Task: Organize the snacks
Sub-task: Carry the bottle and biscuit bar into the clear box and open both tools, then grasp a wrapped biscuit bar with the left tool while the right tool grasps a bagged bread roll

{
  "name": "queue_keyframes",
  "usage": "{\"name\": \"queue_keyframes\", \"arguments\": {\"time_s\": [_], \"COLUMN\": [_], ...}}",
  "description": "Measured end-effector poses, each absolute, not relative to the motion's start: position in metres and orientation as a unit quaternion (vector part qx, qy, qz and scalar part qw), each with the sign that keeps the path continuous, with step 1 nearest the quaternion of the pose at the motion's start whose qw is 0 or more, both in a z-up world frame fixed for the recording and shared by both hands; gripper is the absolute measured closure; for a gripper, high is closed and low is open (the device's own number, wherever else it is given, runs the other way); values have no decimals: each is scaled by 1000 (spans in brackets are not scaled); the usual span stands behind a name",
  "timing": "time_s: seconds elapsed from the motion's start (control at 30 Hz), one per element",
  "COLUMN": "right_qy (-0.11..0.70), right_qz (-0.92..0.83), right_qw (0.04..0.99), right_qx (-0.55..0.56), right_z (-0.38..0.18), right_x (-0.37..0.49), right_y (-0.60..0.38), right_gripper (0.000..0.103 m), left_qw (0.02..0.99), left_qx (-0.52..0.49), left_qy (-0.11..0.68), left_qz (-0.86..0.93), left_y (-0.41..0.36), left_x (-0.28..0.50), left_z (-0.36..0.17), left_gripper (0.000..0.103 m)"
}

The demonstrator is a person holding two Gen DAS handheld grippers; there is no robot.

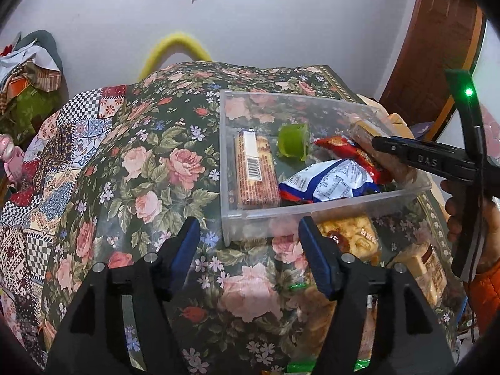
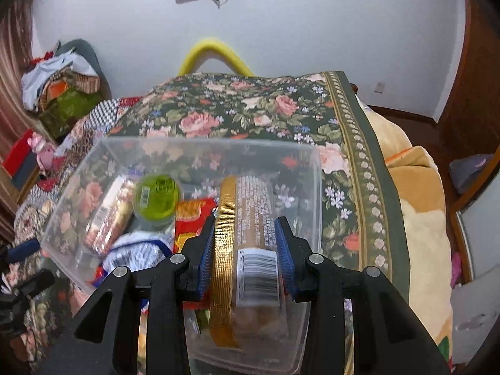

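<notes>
A clear plastic box [image 1: 331, 211] [image 2: 315, 187] stands on the floral cloth. In it lie a checked biscuit pack [image 1: 254, 168] [image 2: 109, 215], a green jelly cup [image 1: 293, 140] [image 2: 156, 197], a red packet [image 1: 350, 153] [image 2: 192, 211] and a blue-white packet [image 1: 328, 181] [image 2: 137, 254]. My right gripper [image 2: 245, 256] [image 1: 379, 145] is shut on a brown snack pack with a gold edge [image 2: 247, 234] [image 1: 364, 129] and holds it over the box's right side. My left gripper [image 1: 248, 250] is open and empty, in front of the box.
More snack packs [image 1: 350, 237] [image 1: 422, 267] lie on the cloth in front of the box. A cluttered pile [image 1: 28, 81] sits at the far left. The table's right edge [image 2: 375, 187] drops to a beige blanket [image 2: 418, 218].
</notes>
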State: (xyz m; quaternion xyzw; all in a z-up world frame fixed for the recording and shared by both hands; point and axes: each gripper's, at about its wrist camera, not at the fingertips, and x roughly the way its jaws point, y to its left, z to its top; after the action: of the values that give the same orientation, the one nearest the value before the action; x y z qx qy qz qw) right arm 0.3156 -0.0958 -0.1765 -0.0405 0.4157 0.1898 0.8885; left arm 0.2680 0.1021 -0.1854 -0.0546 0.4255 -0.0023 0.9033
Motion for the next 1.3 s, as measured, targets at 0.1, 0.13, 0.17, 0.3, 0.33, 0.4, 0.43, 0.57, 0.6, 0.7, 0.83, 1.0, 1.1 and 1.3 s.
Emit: {"name": "queue_keyframes", "arguments": {"time_s": [0.1,0.13,0.17,0.3,0.33,0.4,0.43,0.57,0.6,0.7,0.83,1.0,1.1,1.3], "right_qy": [410,408,406,393,389,380,377,364,362,361,369,388,401,416], "right_qz": [190,194,197,211,213,220,224,240,243,250,258,263,266,264], "right_qw": [891,891,892,894,896,898,898,900,899,898,892,882,876,869], "right_qx": [-42,-39,-36,-31,-30,-29,-29,-29,-29,-31,-32,-35,-35,-35], "right_z": [-171,-167,-163,-147,-144,-135,-132,-122,-121,-121,-130,-147,-157,-172], "right_x": [311,307,304,288,283,269,263,231,223,204,181,163,155,142], "right_y": [-100,-103,-105,-113,-114,-118,-120,-130,-133,-138,-140,-140,-141,-147], "right_gripper": [66,66,66,62,59,57,56,51,50,48,44,43,43,43], "left_qw": [904,904,904,905,905,905,905,907,907,903,895,877,862,849], "left_qx": [-54,-55,-55,-59,-60,-63,-64,-64,-63,-62,-65,-77,-77,-86], "left_qy": [425,424,424,421,420,420,420,416,417,425,442,474,500,520], "left_qz": [1,2,2,2,1,0,0,-1,-1,-5,-8,-17,-23,-39], "left_y": [103,103,104,103,102,101,100,96,94,90,85,79,72,59], "left_x": [264,262,261,253,250,243,239,218,213,198,180,165,160,152], "left_z": [-184,-182,-181,-173,-171,-167,-165,-157,-157,-158,-168,-191,-209,-232], "left_gripper": [37,37,36,33,32,29,26,18,17,12,10,10,10,6]}}
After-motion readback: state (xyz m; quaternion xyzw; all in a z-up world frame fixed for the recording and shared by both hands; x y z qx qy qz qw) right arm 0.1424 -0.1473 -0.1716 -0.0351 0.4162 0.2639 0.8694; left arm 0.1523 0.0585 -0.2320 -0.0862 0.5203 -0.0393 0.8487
